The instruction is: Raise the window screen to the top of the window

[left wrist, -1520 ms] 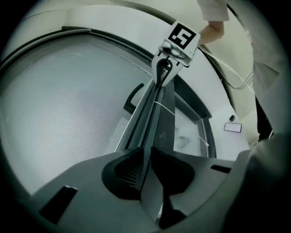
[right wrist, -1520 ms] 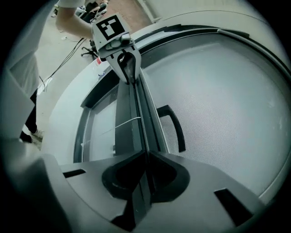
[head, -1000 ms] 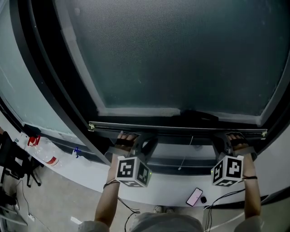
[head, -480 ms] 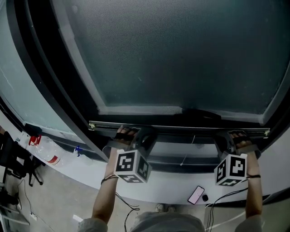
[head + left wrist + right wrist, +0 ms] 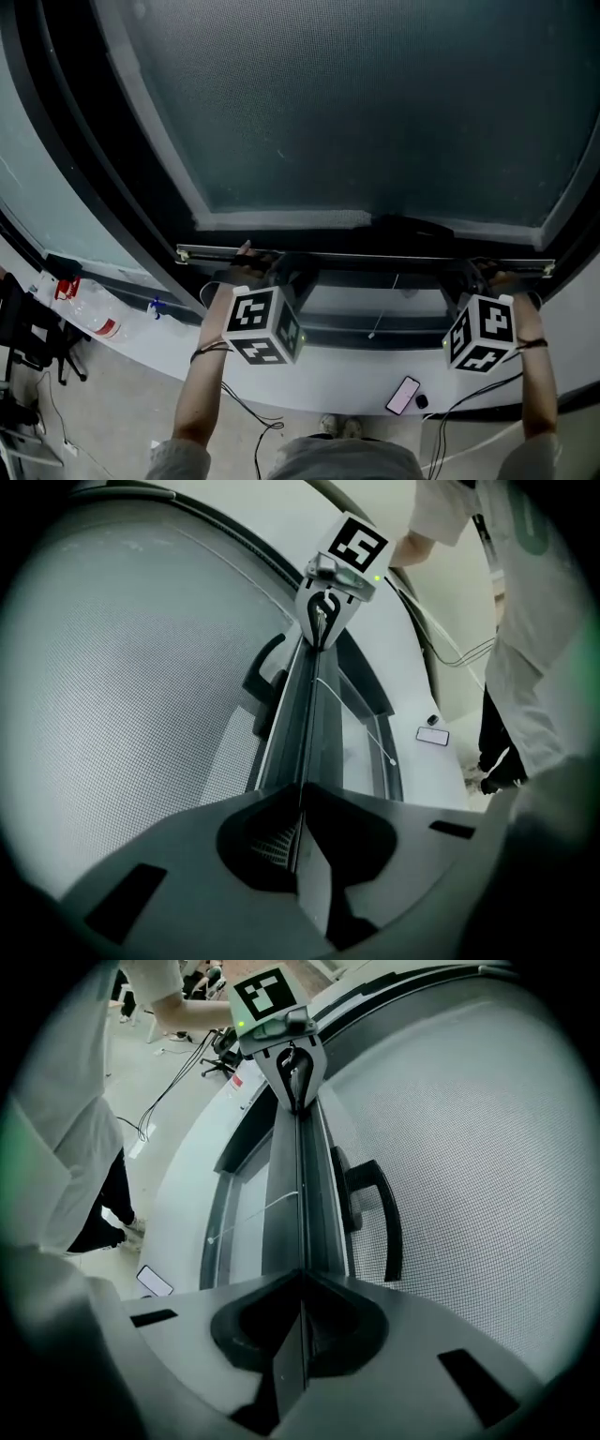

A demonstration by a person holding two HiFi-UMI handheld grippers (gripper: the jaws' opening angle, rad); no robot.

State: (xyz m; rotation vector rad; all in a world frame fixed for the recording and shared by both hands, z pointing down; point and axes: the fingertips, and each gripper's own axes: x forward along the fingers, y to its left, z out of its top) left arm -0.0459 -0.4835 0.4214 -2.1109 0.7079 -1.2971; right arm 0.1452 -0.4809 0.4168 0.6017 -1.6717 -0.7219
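Note:
The window screen's grey mesh (image 5: 356,103) fills the upper head view, and its thin bottom rail (image 5: 375,256) runs across below it. A black handle (image 5: 412,228) sits just above the rail's middle. My left gripper (image 5: 279,269) is shut on the rail near its left end. My right gripper (image 5: 469,277) is shut on it near the right end. In the left gripper view the jaws (image 5: 300,803) meet on the rail (image 5: 305,714), with the right gripper (image 5: 326,611) at the far end. The right gripper view mirrors this: its jaws (image 5: 302,1288) pinch the rail (image 5: 302,1185).
Under the rail lies the white sill (image 5: 356,380) with a phone (image 5: 403,395) and cables on it. A thin pull cord (image 5: 382,314) hangs in the opening below the rail. A plastic bottle (image 5: 94,314) and a dark chair (image 5: 23,333) stand at the left.
Both grippers have moved up a little with the rail held between them. The gap between the rail and the sill has widened slightly.

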